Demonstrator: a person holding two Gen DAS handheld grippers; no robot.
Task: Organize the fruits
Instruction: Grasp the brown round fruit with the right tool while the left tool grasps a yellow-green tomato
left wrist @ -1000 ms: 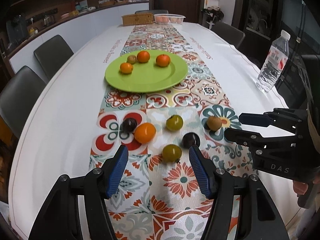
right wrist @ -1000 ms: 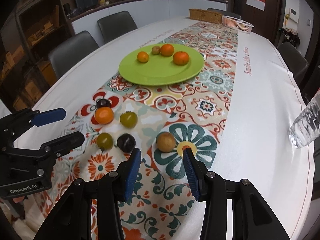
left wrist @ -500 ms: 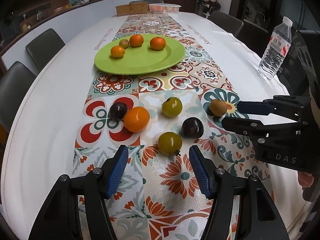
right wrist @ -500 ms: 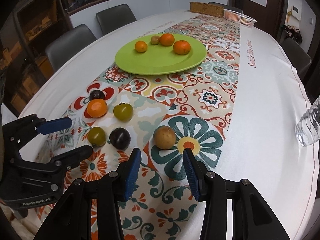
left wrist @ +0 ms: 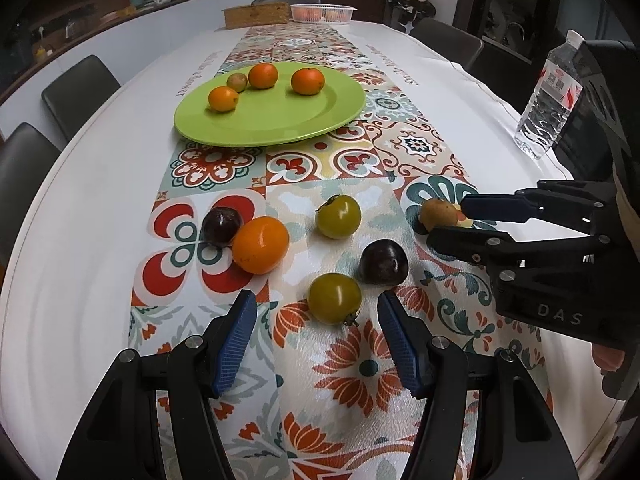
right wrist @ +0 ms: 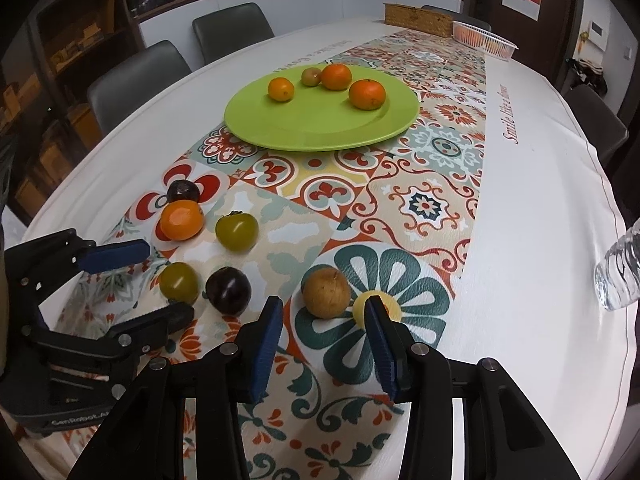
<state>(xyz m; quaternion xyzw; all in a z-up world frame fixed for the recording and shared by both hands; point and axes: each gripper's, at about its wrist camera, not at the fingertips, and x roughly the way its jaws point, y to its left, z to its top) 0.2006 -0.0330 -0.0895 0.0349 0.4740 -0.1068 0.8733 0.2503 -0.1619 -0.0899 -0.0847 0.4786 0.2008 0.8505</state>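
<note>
Two readable marks: "DAS", "Smile like a flower".

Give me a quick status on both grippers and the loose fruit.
Left gripper open, short of green tomato. Right gripper open, fingers either side of brown fruit, no contact. Plate holds four fruits. Path clear.
</note>
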